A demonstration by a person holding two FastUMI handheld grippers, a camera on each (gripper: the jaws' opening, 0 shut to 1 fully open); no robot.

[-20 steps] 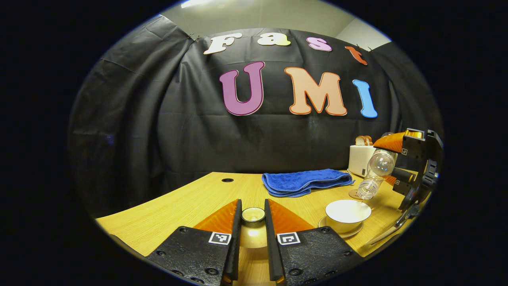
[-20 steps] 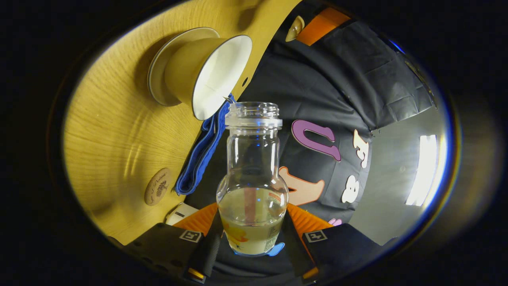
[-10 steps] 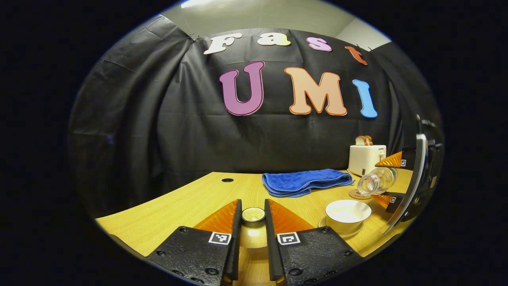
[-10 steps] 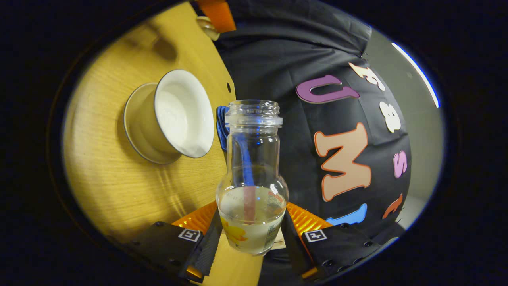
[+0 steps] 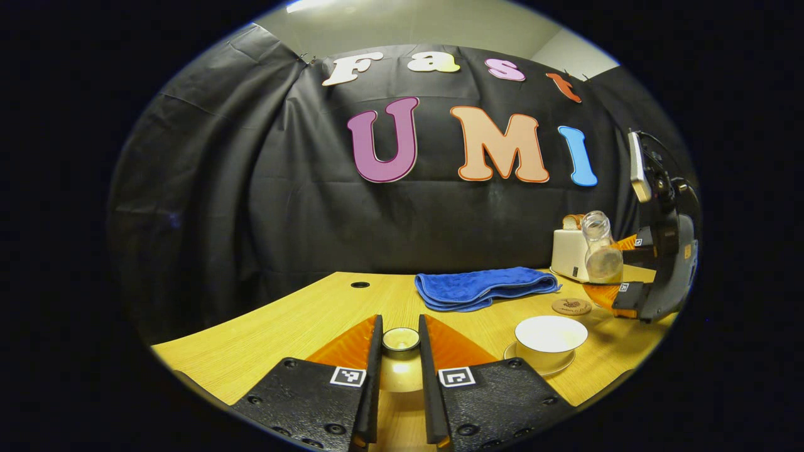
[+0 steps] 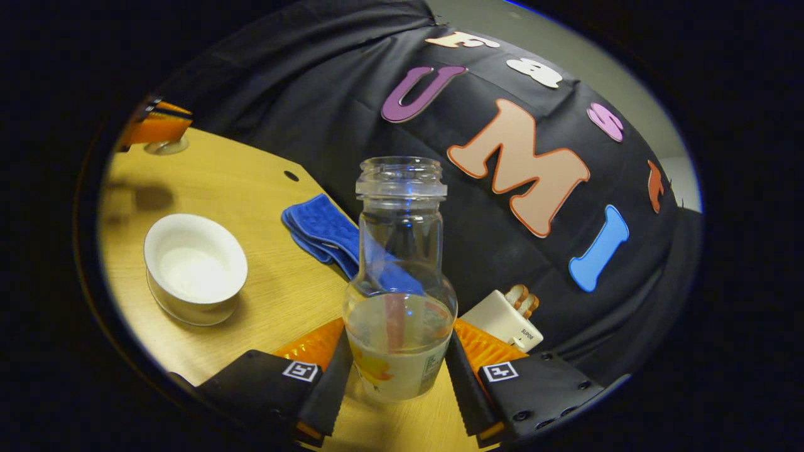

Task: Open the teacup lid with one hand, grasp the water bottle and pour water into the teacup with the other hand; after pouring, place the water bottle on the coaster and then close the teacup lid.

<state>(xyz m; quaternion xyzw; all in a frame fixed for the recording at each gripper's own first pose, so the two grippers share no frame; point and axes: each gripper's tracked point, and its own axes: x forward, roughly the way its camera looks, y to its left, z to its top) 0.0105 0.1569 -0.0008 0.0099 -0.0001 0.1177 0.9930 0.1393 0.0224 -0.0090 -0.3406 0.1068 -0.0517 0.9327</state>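
My left gripper point(image 5: 400, 331) is shut on the knob of the cream teacup lid point(image 5: 400, 371), held low over the table's near edge. The white teacup point(image 5: 551, 336) stands open on its saucer to the right, with water in it point(image 6: 195, 270). My right gripper point(image 6: 399, 342) is shut on the clear glass water bottle point(image 6: 400, 282), which is nearly upright and about a third full. In the left gripper view the bottle point(image 5: 601, 254) hangs just right of and above the round brown coaster point(image 5: 571, 306), behind the teacup. The right gripper point(image 5: 614, 269) holds it from the right.
A folded blue towel point(image 5: 483, 285) lies at the back middle of the wooden table point(image 5: 295, 323). A white toaster point(image 5: 568, 252) with bread stands at the back right, close behind the bottle. In the right gripper view the left gripper point(image 6: 154, 129) is at the far left.
The bottle has swung from tilted over the teacup back to upright and drawn away toward the coaster. My left gripper and the lid have stayed still.
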